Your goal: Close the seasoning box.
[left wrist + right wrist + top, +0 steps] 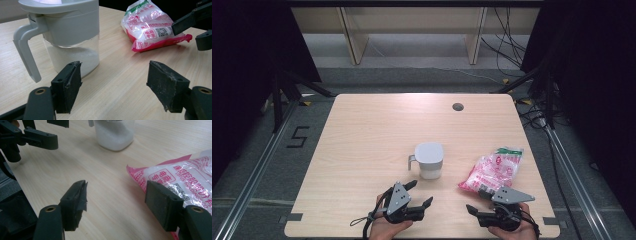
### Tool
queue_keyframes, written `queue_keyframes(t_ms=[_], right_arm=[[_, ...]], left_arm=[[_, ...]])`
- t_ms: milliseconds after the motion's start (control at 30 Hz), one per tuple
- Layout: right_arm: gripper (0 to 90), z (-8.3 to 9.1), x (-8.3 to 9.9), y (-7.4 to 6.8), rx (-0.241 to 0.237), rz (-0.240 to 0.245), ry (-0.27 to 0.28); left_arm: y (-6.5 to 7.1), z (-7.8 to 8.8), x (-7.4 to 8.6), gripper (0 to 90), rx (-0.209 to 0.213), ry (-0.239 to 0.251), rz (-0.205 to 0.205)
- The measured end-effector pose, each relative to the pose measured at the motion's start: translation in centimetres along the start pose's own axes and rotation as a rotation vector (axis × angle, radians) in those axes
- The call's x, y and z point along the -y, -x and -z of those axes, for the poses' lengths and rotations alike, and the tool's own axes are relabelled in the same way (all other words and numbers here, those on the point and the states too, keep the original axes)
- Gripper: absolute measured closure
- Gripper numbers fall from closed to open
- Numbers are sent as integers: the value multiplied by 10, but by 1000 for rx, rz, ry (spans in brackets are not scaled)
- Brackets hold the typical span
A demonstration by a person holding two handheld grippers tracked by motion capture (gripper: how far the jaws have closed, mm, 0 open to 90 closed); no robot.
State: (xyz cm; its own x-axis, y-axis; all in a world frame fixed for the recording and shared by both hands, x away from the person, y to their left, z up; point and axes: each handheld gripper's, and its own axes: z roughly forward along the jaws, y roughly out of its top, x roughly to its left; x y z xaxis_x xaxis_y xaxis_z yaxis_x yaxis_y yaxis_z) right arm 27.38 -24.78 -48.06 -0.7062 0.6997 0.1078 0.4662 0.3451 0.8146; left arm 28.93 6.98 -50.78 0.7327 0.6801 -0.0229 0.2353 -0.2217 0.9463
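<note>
Right now, scene: clear plastic jug w/ grey lid and handle [429, 160] standing mid-table, part full of white grains; pink-and-white plastic bag of white grains [493, 169] lying to its right.
Left gripper [419, 193]: hovering wide, empty, near jug.
Right gripper [117, 200]: gaping wide, empty, just beside bag.
Risk: prob. slick film sliding from pads; tilted bag spilling grains.
</note>
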Motion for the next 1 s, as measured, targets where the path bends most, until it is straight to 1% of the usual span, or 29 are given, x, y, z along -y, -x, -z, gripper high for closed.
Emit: queue_keyframes(t_ms=[33, 67, 100, 133, 167, 200, 233, 267, 300, 333, 367, 400, 433, 467, 500, 600, 700, 733, 767, 800, 833, 867, 900, 967, 1000], right_arm=[[343, 1, 1, -2, 3, -16, -13], [343, 1, 1, 0, -8, 3, -10], [340, 3, 3, -2, 5, -11, -16], [340, 3, 3, -2, 5, -11, -16], [340, 3, 3, -3, -6, -23, -28], [339, 2, 4, -1, -15, -6, -18], [338, 3, 5, -1, -7, 0, -20], [338, 5, 6, -2, -3, -4, -31], [338, 5, 6, -2, -3, -4, -31], [337, 4, 6, -2, -12, -1, -31], [337, 5, 7, -3, -10, -2, -29], [337, 5, 7, -2, -7, 5, -23], [336, 5, 7, -3, -1, 2, -16], [336, 6, 7, -2, -4, 3, -27], [336, 6, 8, -2, -12, 2, -25], [336, 6, 8, -2, -11, 3, -24], [335, 5, 8, -2, -12, 3, -24], [334, 5, 8, -2, -29, -1, -36], [334, 5, 8, -2, -29, -1, -36], [334, 5, 8, -3, -13, -5, -23], [334, 5, 8, -3, -14, -3, -25], [334, 5, 8, -3, -14, -3, -25], [334, 5, 8, -3, -19, -3, -25], [333, 6, 7, -2, -13, -2, -28], [333, 6, 7, -2, -13, -2, -28]], left_arm=[[0, 0, 0, 269, 2, -5, -5], [0, 1, 0, 269, 7, -11, -15], [1, 0, 1, 269, 8, -5, 0], [2, -1, 1, 269, 4, -1, -1], [2, -1, 1, 268, 11, 0, 1], [1, 0, 1, 268, 0, -19, -13], [3, -1, 2, 268, 6, -5, -1], [3, -1, 2, 268, 8, -3, 1], [3, -1, 2, 268, 4, -4, -1], [3, -1, 2, 268, 8, -2, 1], [3, -1, 2, 268, 12, -3, -6], [4, -1, 2, 268, 11, 4, 10], [3, 0, 2, 268, 3, -3, 0], [3, 0, 2, 268, 3, -3, 0], [0, 0, 1, 268, 14, -11, -42], [-1, 1, 1, 268, 8, -10, -47], [0, 1, 1, 267, 8, -11, -34], [2, 1, 2, 267, 0, -11, -1], [2, 1, 2, 267, 0, -11, -1], [0, 1, 1, 266, 5, -8, -29], [1, 0, 1, 266, 8, 7, -23], [1, 0, 1, 266, 8, 7, -23], [0, 1, 1, 265, 3, -8, -29], [1, 2, 1, 264, -5, -11, -1], [1, 2, 1, 264, -3, -7, 1]])
